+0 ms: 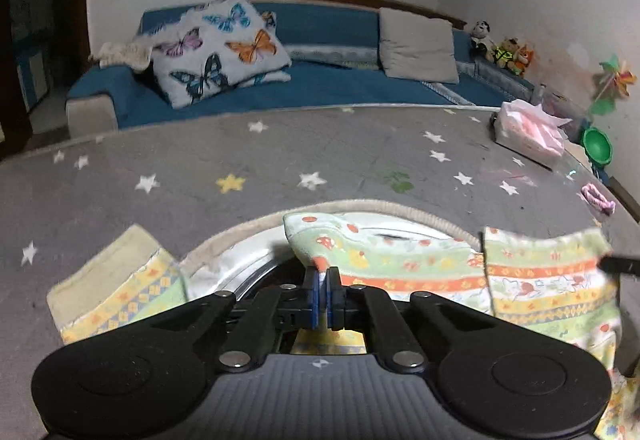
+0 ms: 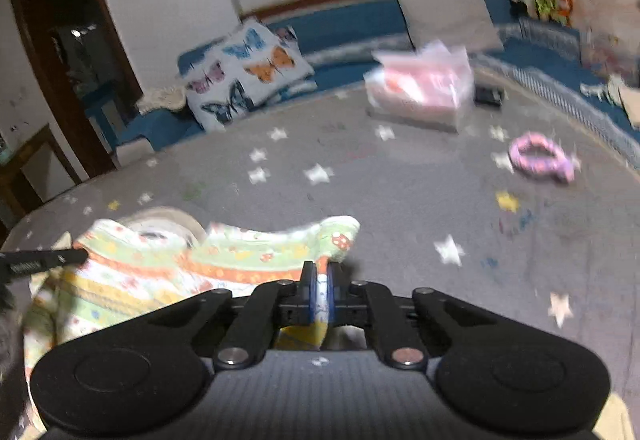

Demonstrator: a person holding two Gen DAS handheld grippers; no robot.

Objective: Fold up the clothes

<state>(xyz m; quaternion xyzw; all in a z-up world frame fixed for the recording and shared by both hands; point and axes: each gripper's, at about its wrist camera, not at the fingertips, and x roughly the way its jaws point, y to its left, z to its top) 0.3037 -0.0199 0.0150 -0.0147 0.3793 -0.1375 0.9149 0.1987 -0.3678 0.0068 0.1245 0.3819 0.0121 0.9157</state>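
A small patterned garment (image 1: 440,268) in green, orange and yellow stripes with mushroom prints lies on the grey star-print surface (image 1: 280,160). My left gripper (image 1: 322,272) is shut on its left edge. My right gripper (image 2: 319,272) is shut on the garment's right edge (image 2: 336,236). The cloth (image 2: 160,272) hangs stretched between both grippers, lifted a little off the surface. The right gripper's tip shows at the right edge of the left wrist view (image 1: 620,265). The left gripper's tip shows at the left of the right wrist view (image 2: 44,260).
A pink tissue pack (image 1: 528,136) and a pink hair tie (image 2: 540,156) lie on the surface's far right. A green cup (image 1: 597,146) stands beyond. A blue sofa (image 1: 320,88) with a butterfly pillow (image 1: 220,48) and grey cushion runs behind.
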